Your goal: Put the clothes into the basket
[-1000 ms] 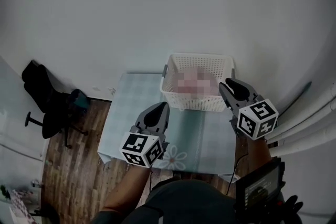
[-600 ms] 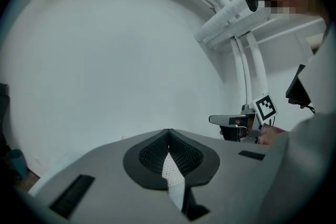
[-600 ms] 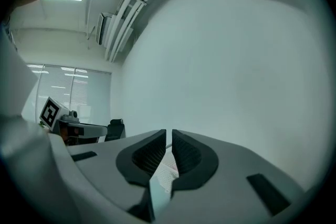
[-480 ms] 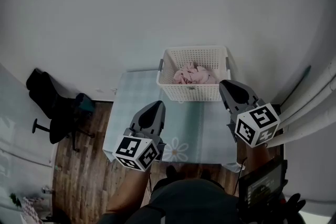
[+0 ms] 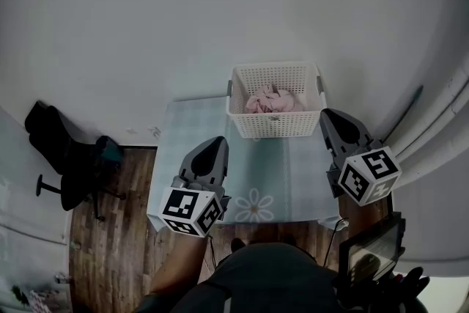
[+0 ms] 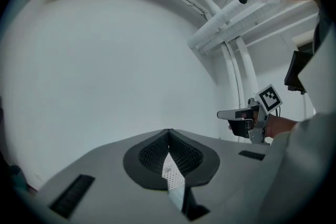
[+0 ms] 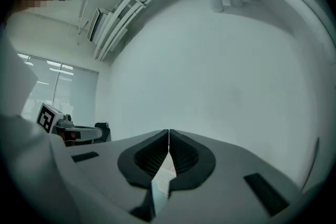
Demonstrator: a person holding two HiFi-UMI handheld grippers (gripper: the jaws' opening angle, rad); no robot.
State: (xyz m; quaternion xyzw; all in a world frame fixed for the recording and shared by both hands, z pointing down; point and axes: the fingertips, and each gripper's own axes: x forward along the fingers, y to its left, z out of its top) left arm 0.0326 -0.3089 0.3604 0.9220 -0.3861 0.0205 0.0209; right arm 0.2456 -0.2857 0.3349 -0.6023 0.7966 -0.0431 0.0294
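Risk: left gripper (image 5: 215, 142) (closed, empty) or right gripper (image 5: 328, 114) (just closed, empty) bumping basket (image 5: 258, 125) of pink clothes (image 5: 274, 100) off tabletop's (image 5: 172, 135) far edge.

The table (image 5: 271, 172) is lying open between the left gripper (image 5: 215, 140) and the right gripper (image 5: 328, 114), leaving a lane toward 12 o'clock. The basket (image 5: 272, 70) is blocking its far end, against the wall (image 5: 220, 11). Pipes (image 5: 440, 135) are crowding 3 o'clock, and a chair (image 5: 66, 157) is standing at 9 o'clock.
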